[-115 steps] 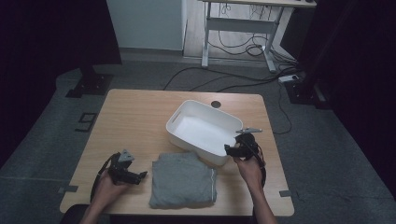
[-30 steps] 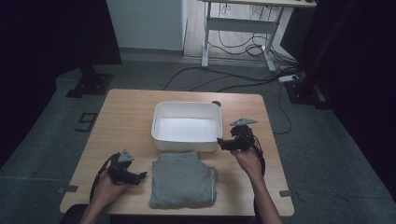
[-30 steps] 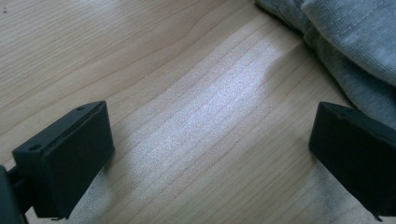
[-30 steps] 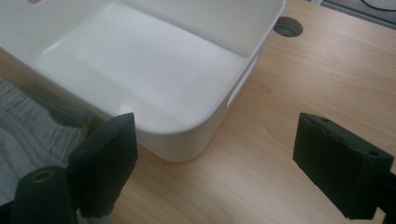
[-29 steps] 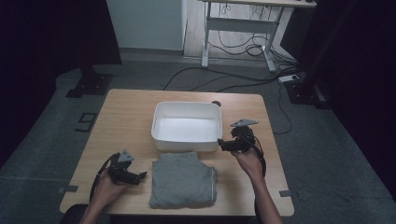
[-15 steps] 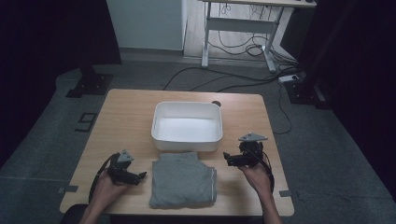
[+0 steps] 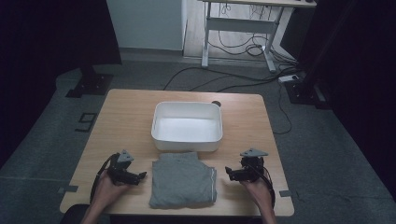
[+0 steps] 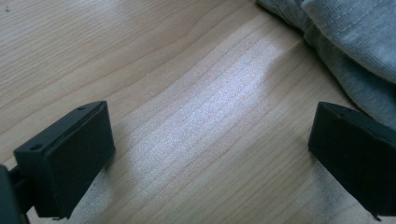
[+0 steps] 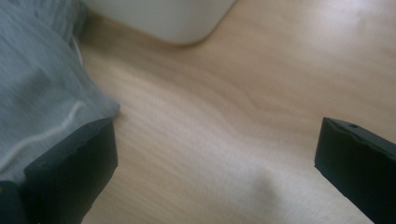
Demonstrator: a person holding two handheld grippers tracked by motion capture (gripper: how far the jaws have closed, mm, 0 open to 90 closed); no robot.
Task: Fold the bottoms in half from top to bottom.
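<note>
**Two open claws flank a folded grey cloth**

From the high view, the wooden counter point(image 7: 126, 116) carries a white bin point(image 7: 187, 126) near its centre and a folded grey cloth point(image 7: 183, 179) just at the bin's 6 o'clock, the cloth's far edge close against the bin's near wall. The left claw point(image 7: 138, 176) sits at the cloth's 9 o'clock, held in a hand point(image 7: 108, 186) and pointing toward the cloth. The right claw point(image 7: 229, 171) sits at the cloth's 3 o'clock, also pointing inward, a grey plate on top. A small dark round object point(image 7: 215, 103) lies at the bin's 1 o'clock corner; what it is cannot be told.

The high view is too small to show the jaw gaps; the claw cameras settle it. In the left gripper view, the left claw point(image 8: 210, 154) has its jaws spread wide over bare wood, holding nothing, with the cloth point(image 8: 345, 42) at 1 o'clock, its layered hems and stitching visible. In the right gripper view, the right claw point(image 9: 215, 168) is likewise spread wide and empty, with the cloth point(image 9: 42, 98) at 10 o'clock reaching the left jaw, a pale seam running across it, and a rounded corner of the bin point(image 9: 173, 18) at 12 o'clock.
</note>
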